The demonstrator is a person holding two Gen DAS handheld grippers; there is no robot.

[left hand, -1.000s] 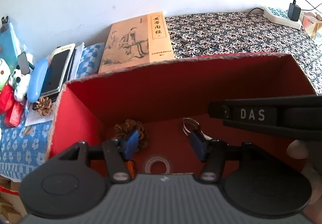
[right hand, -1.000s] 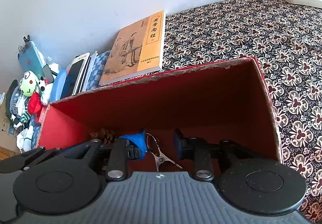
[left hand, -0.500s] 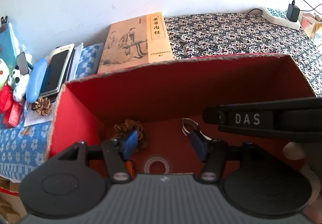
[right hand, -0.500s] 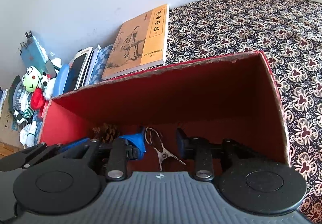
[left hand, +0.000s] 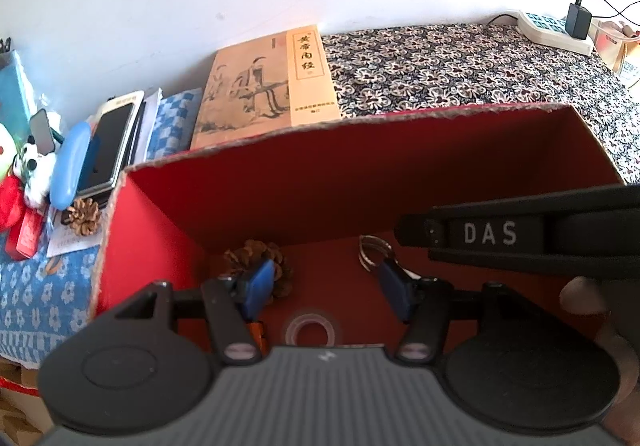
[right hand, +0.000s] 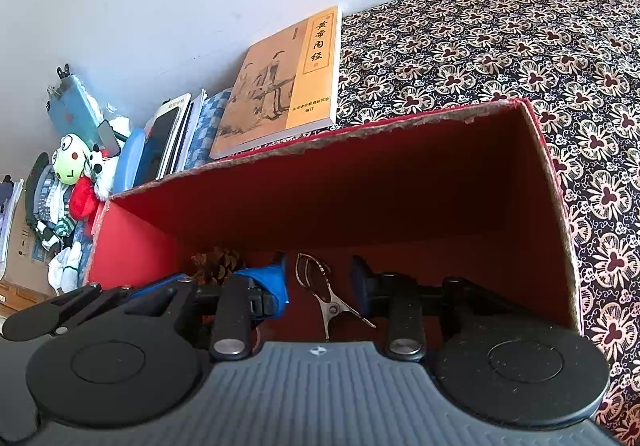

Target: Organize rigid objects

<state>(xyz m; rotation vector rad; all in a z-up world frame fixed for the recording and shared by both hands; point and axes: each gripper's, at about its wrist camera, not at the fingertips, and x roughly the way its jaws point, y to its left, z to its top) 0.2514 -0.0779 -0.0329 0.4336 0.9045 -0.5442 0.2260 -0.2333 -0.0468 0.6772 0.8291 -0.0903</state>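
- Red box (left hand: 360,181): one, open-topped, ragged rim, on the patterned cloth (left hand: 460,65). Both grippers are over its near edge.
- Pine cones: two. One pine cone in the box (left hand: 258,258) lies at the far-left of the floor; one loose pine cone (left hand: 83,216) lies outside, left of the box wall.
- Tape roll (left hand: 310,330): one, clear, flat on the box floor, near side, between the left gripper's fingers in view.
- Metal clip (right hand: 332,298): one, with a wire ring at its far end, on the box floor, right of the pine cone, apart from it.
- Left gripper (left hand: 324,286): one; blue pads spread wide, nothing between them.
- Right gripper (right hand: 320,282): one; fingers apart, empty, the clip lying below the gap, not touched.
- Book (left hand: 268,85): one, tan cover, flat just beyond the far box wall.
- Change from a second ago: the right gripper's view has lifted and backed off slightly, the clip now showing whole; the left gripper's view is nearly the same.
- Open room: the right half of the box floor shows bare red; the cloth right of the box is unoccupied up to the power strip (left hand: 552,31) at the far right. Left of the box is crowded: phone (left hand: 110,145), blue case (left hand: 68,165), plush toys (right hand: 76,173).
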